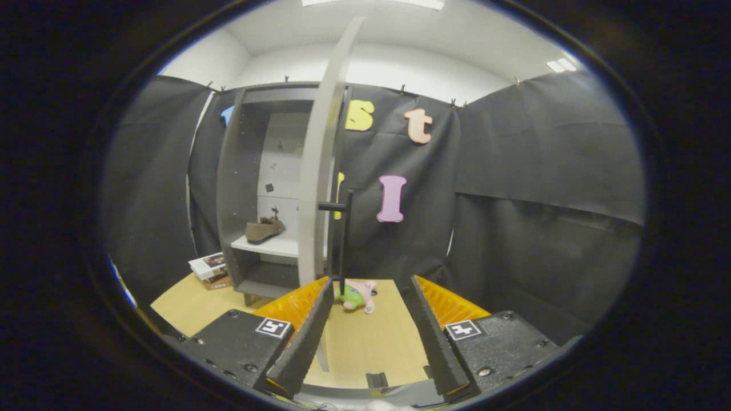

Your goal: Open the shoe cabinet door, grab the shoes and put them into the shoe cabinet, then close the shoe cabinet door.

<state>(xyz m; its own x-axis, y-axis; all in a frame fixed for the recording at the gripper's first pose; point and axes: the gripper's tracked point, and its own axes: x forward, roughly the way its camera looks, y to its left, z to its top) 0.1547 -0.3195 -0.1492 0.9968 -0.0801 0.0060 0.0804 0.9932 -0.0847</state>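
The grey shoe cabinet stands against the booth wall with its door swung wide open, edge-on toward me. A black bar handle runs down the door's outer face. A brown shoe lies on the white shelf inside the cabinet. My gripper is open with nothing between its fingers. The left fingertip sits just in front of the door's lower edge and the bottom of the handle.
A small stack of books lies on the wooden floor left of the cabinet. A pink and green plush toy lies on the floor just beyond my fingers. Black cloth walls close in the right side.
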